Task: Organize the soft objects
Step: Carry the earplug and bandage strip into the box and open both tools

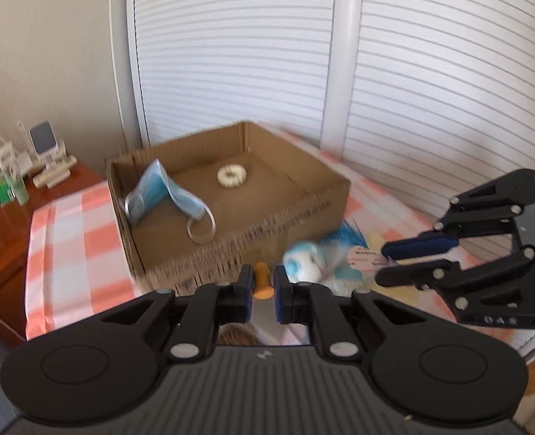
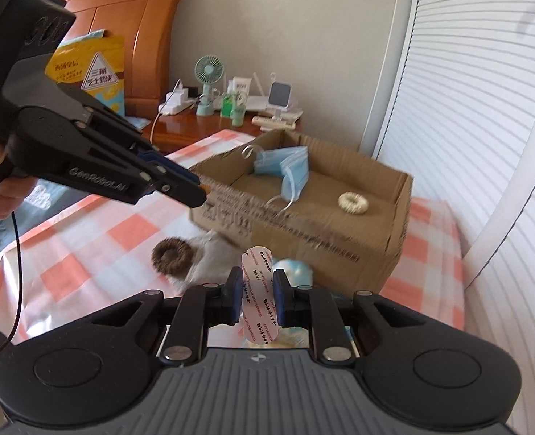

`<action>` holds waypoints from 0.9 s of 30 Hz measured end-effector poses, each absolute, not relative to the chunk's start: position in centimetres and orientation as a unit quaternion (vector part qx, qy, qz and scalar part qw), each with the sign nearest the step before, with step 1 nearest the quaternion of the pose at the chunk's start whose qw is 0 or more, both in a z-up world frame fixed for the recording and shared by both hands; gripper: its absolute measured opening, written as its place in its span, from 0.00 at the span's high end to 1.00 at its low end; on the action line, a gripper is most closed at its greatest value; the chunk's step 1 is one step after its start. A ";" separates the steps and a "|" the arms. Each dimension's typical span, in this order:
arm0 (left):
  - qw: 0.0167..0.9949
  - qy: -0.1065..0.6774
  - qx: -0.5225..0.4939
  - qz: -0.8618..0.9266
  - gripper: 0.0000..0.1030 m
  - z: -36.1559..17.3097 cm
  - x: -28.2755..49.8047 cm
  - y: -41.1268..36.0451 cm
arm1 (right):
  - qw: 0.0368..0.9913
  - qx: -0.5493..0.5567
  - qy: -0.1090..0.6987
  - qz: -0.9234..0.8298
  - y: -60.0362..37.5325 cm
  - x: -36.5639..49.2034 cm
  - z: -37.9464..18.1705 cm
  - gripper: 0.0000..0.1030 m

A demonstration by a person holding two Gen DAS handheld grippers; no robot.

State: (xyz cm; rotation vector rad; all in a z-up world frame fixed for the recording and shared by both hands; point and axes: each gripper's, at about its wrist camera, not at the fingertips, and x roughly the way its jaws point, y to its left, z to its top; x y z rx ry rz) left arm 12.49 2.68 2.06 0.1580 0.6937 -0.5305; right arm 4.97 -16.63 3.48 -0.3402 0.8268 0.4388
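Left wrist view first: my left gripper (image 1: 263,288) is clenched on a small orange piece (image 1: 262,282), a stubby rounded thing standing upright between the pads, long axis pointing away from the camera toward the cardboard box (image 1: 292,214). I can't tell exactly what it is. It looks light, and I judge it soft enough that a gentle pinch across its short width is all it needs. In the box lie a blue face mask (image 1: 162,195), draped against the left wall, and a cream hair tie (image 1: 232,176), flat on the floor. On the checked cloth (image 1: 75,239) just outside the box sits a white-and-blue soft lump (image 1: 303,262), blurred. My right gripper (image 1: 412,259) shows at the right edge, pointing left, jaws nearly together.

Right wrist view now: the right gripper (image 2: 257,291) grasps a flat adhesive bandage strip (image 2: 258,295) in its printed wrapper. It runs lengthwise between the fingers, one rounded end toward the box, the other back toward the camera. It's feather-light, floppy and thin, I reckon, so the mid-length hold suits it. A brown hair tie (image 2: 171,257) lies on the cloth near the box front. The left gripper (image 2: 200,190) hangs over the box's near corner, an orange tip showing.
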 end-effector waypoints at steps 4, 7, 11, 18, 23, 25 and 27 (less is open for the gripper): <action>0.910 0.313 0.093 -0.255 0.91 3.6 15.4 1.5 | 0.887 -0.164 0.384 0.198 -17.4 6.7 4.2 0.80; 0.913 0.303 0.102 -0.255 0.90 4.2 18.1 0.1 | 0.892 -0.163 0.378 0.190 -18.0 8.2 4.7 0.80; 0.916 0.298 0.106 -0.248 0.58 3.8 21.5 -1.8 | 0.895 -0.161 0.373 0.182 -18.6 10.2 5.0 0.80; 0.923 0.305 0.087 -0.216 0.29 2.7 22.5 -1.2 | 0.896 -0.149 0.379 0.177 -19.1 14.2 4.8 0.80; 0.922 0.315 0.105 -0.201 0.18 3.0 19.0 0.4 | 0.894 -0.143 0.388 0.173 -18.6 17.9 4.0 0.80; 0.926 0.305 0.110 -0.191 0.17 3.2 16.9 1.0 | 0.891 -0.145 0.396 0.167 -18.4 19.7 3.4 0.79; 0.928 0.303 0.101 -0.191 0.12 3.1 15.3 1.8 | 0.887 -0.146 0.411 0.152 -18.4 21.6 2.5 0.74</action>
